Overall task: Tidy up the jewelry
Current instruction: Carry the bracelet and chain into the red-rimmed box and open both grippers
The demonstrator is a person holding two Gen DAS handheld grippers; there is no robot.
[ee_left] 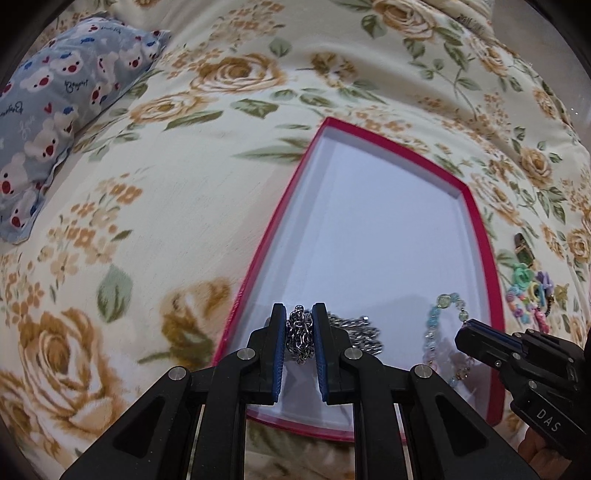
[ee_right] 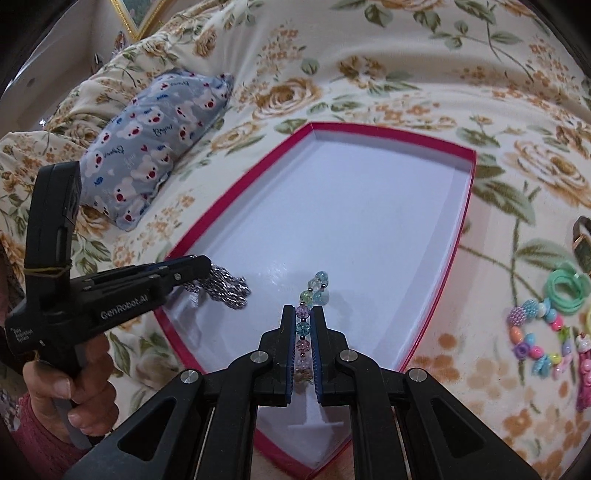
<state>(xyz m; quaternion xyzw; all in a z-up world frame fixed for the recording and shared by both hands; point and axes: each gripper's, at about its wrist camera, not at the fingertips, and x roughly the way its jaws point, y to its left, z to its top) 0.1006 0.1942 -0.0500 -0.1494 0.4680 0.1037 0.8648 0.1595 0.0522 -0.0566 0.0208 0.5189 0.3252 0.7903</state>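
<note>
A shallow red-rimmed box (ee_left: 476, 229) (ee_right: 465, 206) with a white floor lies on the floral bedspread. My left gripper (ee_left: 299, 314) (ee_right: 207, 267) is shut on a bunched silver chain (ee_left: 301, 334) (ee_right: 227, 290) over the box's near left part. My right gripper (ee_right: 304, 314) (ee_left: 466, 326) is shut on a bracelet of pastel glass beads (ee_right: 312, 295) (ee_left: 441, 317), which dangles over the box's near right part. A hand (ee_right: 79, 387) grips the left tool's handle.
Right of the box lie colourful bead bracelets (ee_right: 539, 339) (ee_left: 528, 295), green rings (ee_right: 567, 286) and a dark square-faced watch (ee_right: 583, 240) (ee_left: 524, 251). A blue bear-print pillow (ee_left: 55, 110) (ee_right: 155, 144) rests at the far left. A gilt frame (ee_right: 136, 14) stands behind.
</note>
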